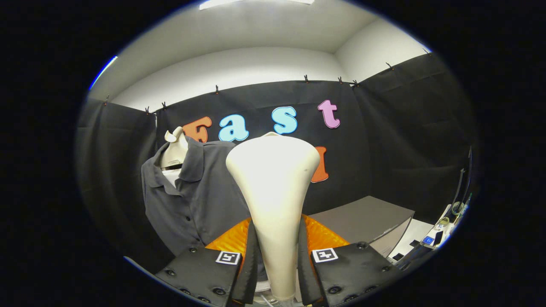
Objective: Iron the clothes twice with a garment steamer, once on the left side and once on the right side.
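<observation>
Gripper view, centre of the frame: the gripper [276,256] is closed on the slim neck of a cream garment steamer [273,187], both fingers pressing its sides, the flared head rising above them. At left of centre a dark grey button-up shirt [192,200] hangs on a pale mannequin form [175,149], beyond the fingers and just left of the steamer head. A grey tabletop [362,219] lies at lower right. The steamer looks like smooth, rigid plastic, probably top-heavy and slippery, so holding it at the narrow neck seems sound. The shirt appears soft and loose, likely to sway under pressure.
</observation>
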Available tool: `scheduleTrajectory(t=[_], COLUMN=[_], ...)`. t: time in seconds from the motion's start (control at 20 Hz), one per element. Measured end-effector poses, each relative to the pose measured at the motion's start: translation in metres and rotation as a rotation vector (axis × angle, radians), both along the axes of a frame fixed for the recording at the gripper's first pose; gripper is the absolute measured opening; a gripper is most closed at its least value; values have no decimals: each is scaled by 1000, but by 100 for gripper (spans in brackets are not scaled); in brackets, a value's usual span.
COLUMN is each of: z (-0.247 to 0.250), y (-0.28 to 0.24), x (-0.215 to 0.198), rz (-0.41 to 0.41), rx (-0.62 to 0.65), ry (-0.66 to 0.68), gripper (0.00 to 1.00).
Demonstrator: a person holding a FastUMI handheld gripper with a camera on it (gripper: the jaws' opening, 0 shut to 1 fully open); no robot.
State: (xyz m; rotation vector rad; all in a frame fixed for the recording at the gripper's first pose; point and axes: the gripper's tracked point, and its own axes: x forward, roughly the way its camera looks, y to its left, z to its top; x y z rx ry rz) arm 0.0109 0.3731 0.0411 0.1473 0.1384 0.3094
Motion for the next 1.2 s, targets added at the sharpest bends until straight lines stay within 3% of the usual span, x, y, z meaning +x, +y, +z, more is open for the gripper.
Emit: scheduleTrajectory(t=[0.6, 1.2], z=[-14, -65], y=[120, 193], x=[-13, 40], rz=[75, 96], rx=[-8, -67], ry=[3, 68], gripper=[47, 47])
